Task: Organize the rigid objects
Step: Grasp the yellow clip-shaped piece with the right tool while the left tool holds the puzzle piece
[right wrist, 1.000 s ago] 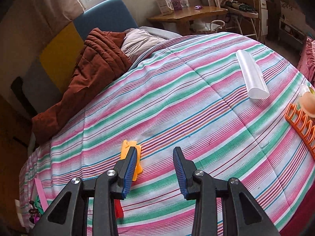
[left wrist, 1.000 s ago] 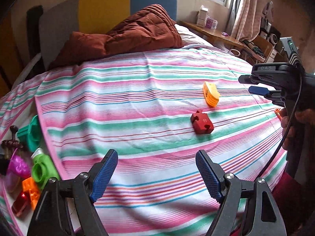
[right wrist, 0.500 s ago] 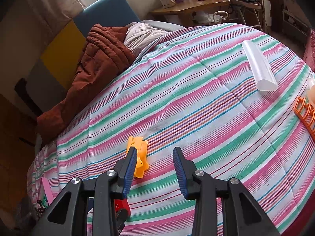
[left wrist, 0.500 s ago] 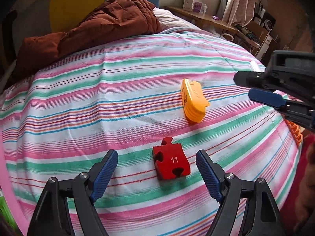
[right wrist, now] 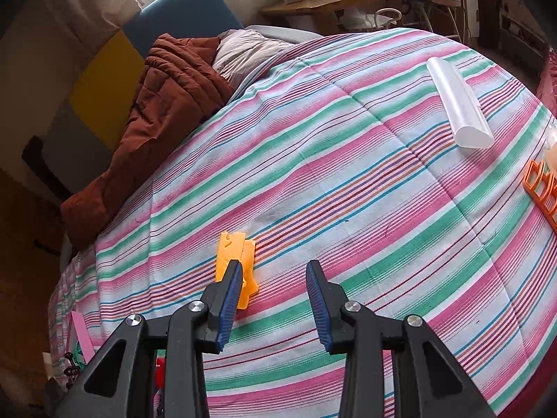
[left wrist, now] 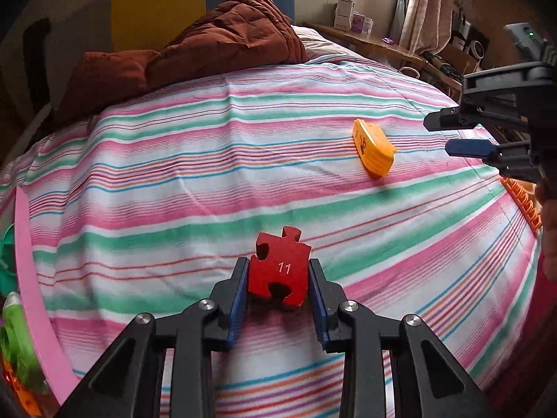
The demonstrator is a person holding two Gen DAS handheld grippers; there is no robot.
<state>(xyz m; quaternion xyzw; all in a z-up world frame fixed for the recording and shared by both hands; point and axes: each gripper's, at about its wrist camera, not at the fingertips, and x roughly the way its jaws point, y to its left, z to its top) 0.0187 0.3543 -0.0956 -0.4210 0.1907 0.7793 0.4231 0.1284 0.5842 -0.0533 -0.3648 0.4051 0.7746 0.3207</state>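
Observation:
On the striped bedspread (left wrist: 174, 188) lies a red puzzle piece (left wrist: 275, 247) marked 11. My left gripper (left wrist: 278, 268) has its jaws closing, and both blue pads touch the piece's sides. Farther right rests an orange ribbed plastic piece (left wrist: 374, 149). My right gripper (left wrist: 440, 136) hovers at the right edge of the left wrist view, near that orange piece. In the right wrist view my right gripper (right wrist: 274, 268) stands open with nothing between its fingers, and the orange piece (right wrist: 233, 250) shows just beyond its left finger.
A brown quilt (left wrist: 209, 45) is heaped at the head of the bed. A white tube (right wrist: 459, 108) and an orange rack (right wrist: 543, 191) lie at the bed's right side. A pink strip (left wrist: 31, 278) and green toys (left wrist: 14, 341) sit at the left.
My left gripper has come down and forward over the red puzzle piece, and its jaws have closed from wide apart onto the piece's sides. The right gripper has barely moved.

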